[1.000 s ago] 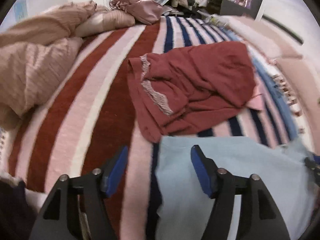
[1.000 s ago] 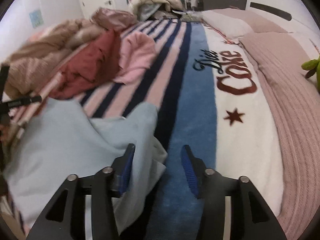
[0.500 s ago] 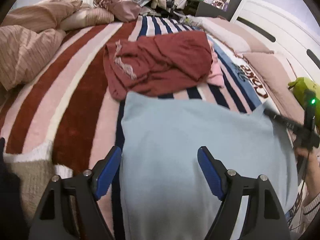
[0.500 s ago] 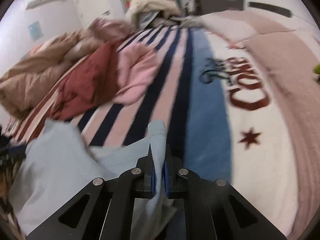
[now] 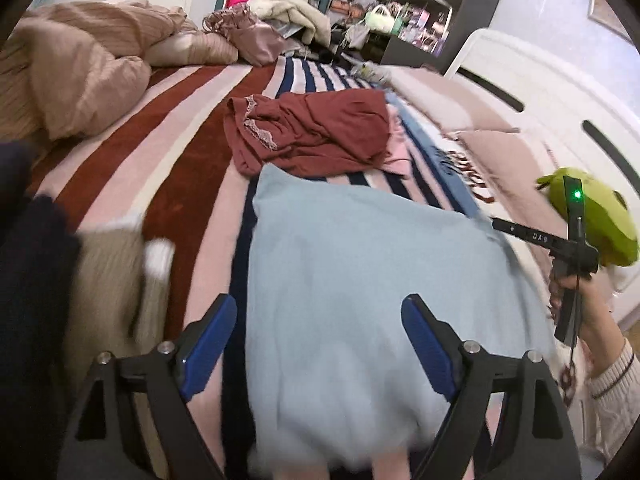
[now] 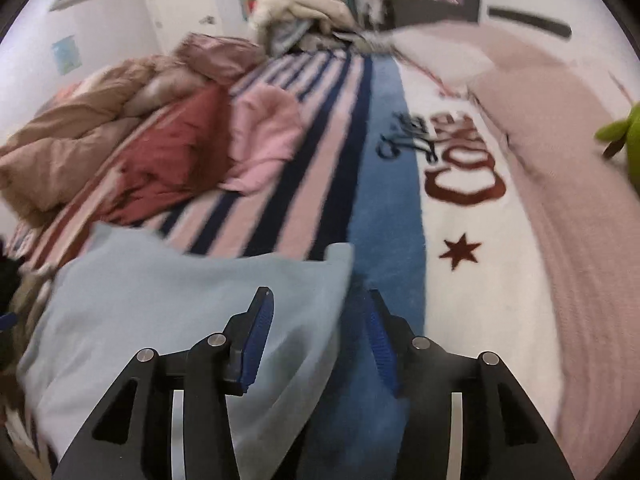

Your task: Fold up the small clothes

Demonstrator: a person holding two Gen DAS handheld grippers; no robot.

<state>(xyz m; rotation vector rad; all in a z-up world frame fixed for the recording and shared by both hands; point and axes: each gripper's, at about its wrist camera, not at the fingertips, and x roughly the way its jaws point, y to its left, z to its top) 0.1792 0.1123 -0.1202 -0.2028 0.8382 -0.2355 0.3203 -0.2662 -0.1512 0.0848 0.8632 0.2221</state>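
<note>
A light blue garment (image 5: 360, 280) lies spread flat on the striped blanket (image 5: 168, 152). My left gripper (image 5: 318, 340) hovers over its near edge, jaws opening wide, and the pads press on nothing. My right gripper (image 6: 318, 332) is also opening; the garment's right edge (image 6: 328, 280) lies loose between its fingers, not pinched. In the left wrist view the right gripper (image 5: 572, 240) shows at the garment's right side, held by a hand. Beyond the blue garment lie a crumpled maroon garment (image 5: 312, 136) (image 6: 168, 152) and a pink one (image 6: 264, 136).
A beige duvet (image 5: 80, 64) is heaped at the far left. A green plush toy (image 5: 600, 216) sits by the white headboard (image 5: 560, 92) on the right. More clothes (image 5: 280, 12) are piled at the bed's far end, before cluttered shelves. Dark fabric (image 5: 24, 280) fills the near left.
The right gripper shut on the blue garment's corner, then opened and let it go. The left gripper drew back along the bed, its jaws widening, and the garment now lies spread out.
</note>
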